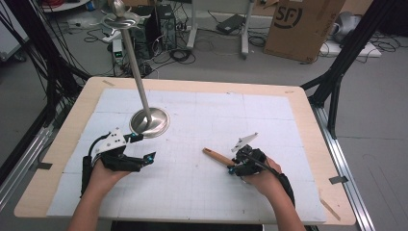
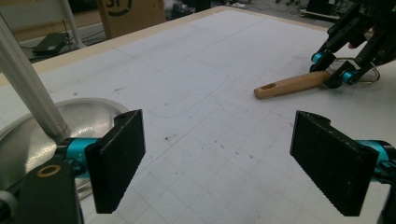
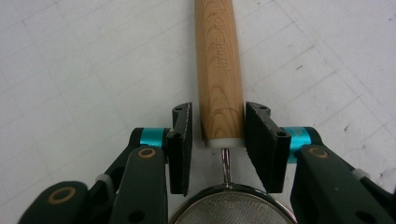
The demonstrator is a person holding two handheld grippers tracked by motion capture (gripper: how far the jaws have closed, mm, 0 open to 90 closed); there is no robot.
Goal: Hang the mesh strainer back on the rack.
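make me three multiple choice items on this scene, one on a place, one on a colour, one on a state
1. Where does the round silver metal stand base sit?
A. just ahead of the left tool
B. beside the right tool
C. on the floor

2. What colour is the strainer's wooden handle?
A. blue
B. light brown
C. black

3. How is the left tool?
A. open
B. shut on the handle
C. shut on the stand

Answers: 1 A, the base lies just beyond that tool. 2 B, wood grain shows. 3 A, its jaws stand wide apart with bare mat between.
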